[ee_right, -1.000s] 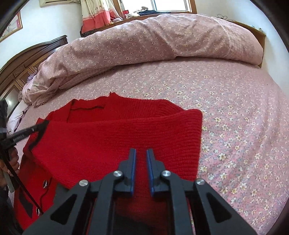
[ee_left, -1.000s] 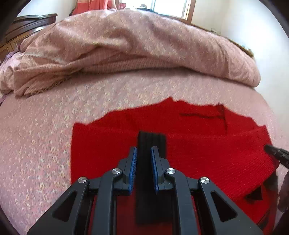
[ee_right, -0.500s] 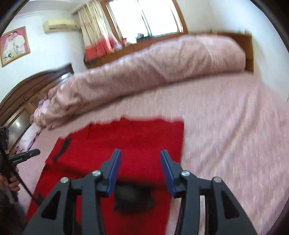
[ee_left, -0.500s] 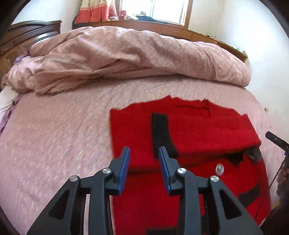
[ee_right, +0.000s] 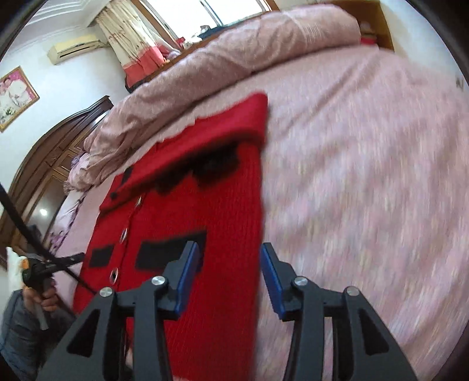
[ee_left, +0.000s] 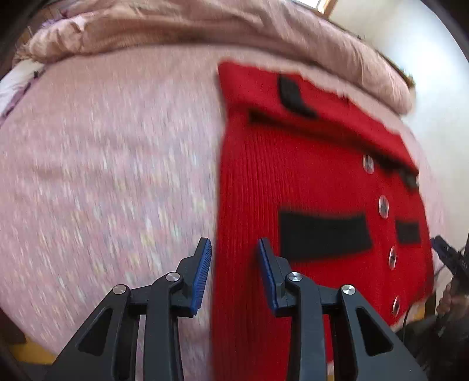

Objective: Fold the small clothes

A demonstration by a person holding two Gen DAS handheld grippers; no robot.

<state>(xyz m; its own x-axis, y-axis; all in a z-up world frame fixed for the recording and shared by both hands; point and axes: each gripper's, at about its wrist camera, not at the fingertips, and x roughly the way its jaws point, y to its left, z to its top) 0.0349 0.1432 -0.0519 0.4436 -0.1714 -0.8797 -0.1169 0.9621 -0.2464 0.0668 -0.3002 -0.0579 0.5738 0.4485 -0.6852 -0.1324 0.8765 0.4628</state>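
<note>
A red knit cardigan point(ee_left: 293, 175) with black pocket patches and silver buttons lies flat on the pink floral bed sheet point(ee_left: 102, 161), its sleeves folded across the top. My left gripper point(ee_left: 234, 243) hovers open over the cardigan's left side edge with nothing between its blue pads. In the right wrist view the cardigan point(ee_right: 205, 190) runs from the near edge toward the duvet. My right gripper point(ee_right: 229, 246) is open above the right side edge, also holding nothing. Both views are blurred by motion.
A rumpled pink duvet point(ee_left: 205, 26) is heaped along the far side of the bed. A dark wooden wardrobe point(ee_right: 44, 164) stands at the left. A hand point(ee_right: 47, 296) and a black cable show at the left edge. Bare sheet point(ee_right: 366, 175) stretches to the cardigan's right.
Both grippers let go of the folded sleeves and opened. They drew back from the top fold toward the near end, the left to the cardigan's left edge and the right to its right edge.
</note>
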